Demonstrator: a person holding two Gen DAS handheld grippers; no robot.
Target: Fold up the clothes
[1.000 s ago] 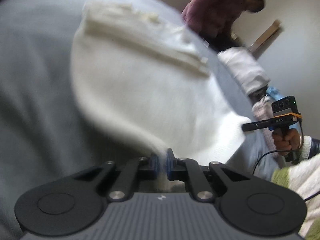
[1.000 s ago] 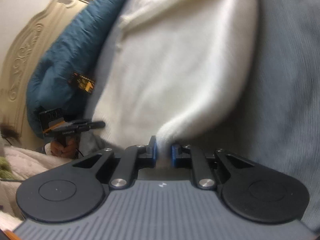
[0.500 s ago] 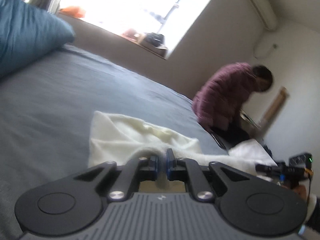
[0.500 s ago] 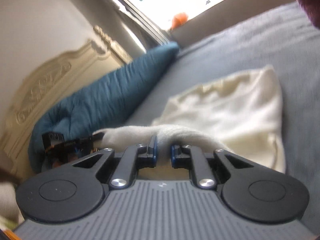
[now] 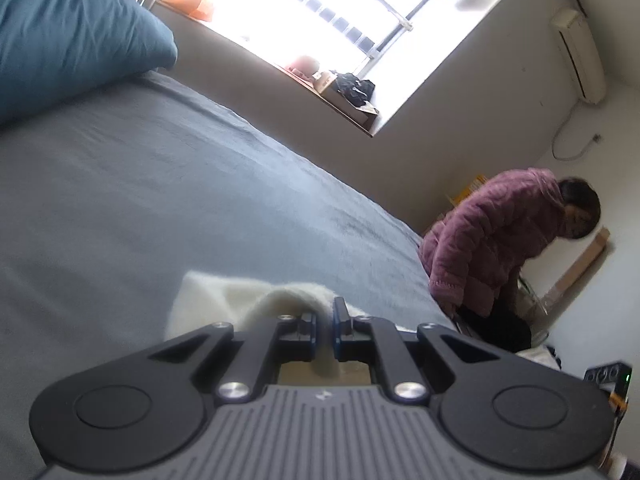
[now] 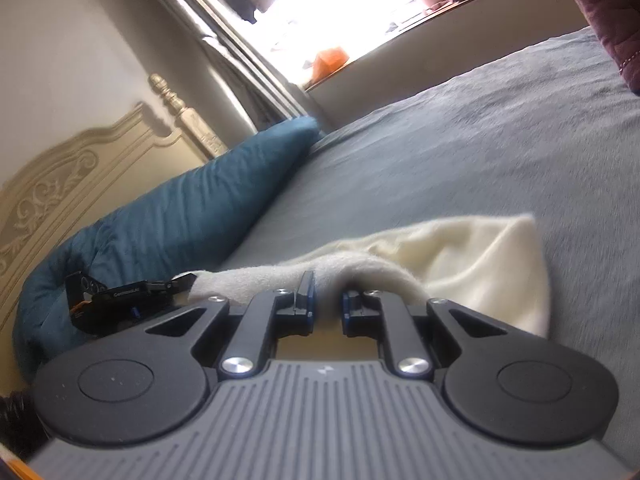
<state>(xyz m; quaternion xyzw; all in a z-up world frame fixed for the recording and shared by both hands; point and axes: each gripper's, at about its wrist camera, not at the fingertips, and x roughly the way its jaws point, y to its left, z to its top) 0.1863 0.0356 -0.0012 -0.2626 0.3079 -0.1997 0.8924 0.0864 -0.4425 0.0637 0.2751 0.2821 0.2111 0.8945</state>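
A cream-white knitted garment (image 6: pixel 472 264) lies on the grey-blue bed sheet (image 6: pixel 480 128). My right gripper (image 6: pixel 327 300) is low over the bed, shut on a fold of the garment that bunches between its jaws. My left gripper (image 5: pixel 325 322) is shut on another edge of the same garment (image 5: pixel 224 300), whose cloth humps up over its fingers. The left gripper also shows in the right wrist view (image 6: pixel 120 296), to the left, pinching the garment's near edge. Most of the garment is hidden behind the grippers.
A teal pillow (image 6: pixel 168 216) lies along the carved cream headboard (image 6: pixel 60 184); it also shows in the left wrist view (image 5: pixel 68 32). A person in a mauve jacket (image 5: pixel 500 240) bends over at the bed's far side. A bright window (image 5: pixel 320 12) is behind.
Both grippers have swung down from above the garment to just over the bed, carrying the held edge forward over the rest. The views now look along the mattress.
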